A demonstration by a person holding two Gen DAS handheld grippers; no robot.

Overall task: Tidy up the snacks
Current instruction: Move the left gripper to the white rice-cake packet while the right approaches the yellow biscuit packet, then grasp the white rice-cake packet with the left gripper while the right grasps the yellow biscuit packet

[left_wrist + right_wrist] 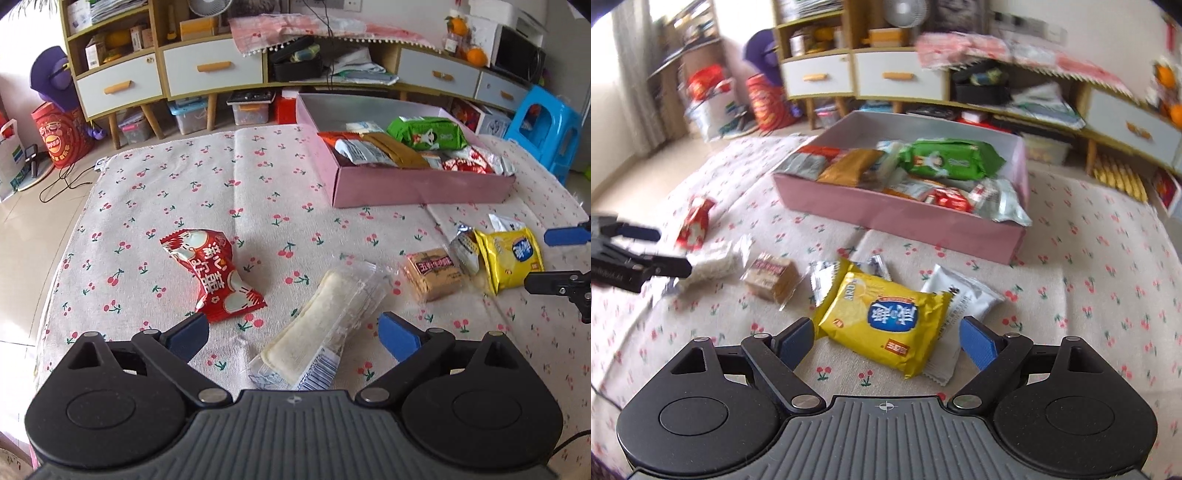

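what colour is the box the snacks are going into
Pink outside, pale grey-white inside; the box shows best in the right wrist view.

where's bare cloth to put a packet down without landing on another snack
Free: the wide stretch of cloth between the red packet and the pink box, and the strip left of that packet. Crowded: the yellow packet cluster with the brown biscuit, and the box itself.
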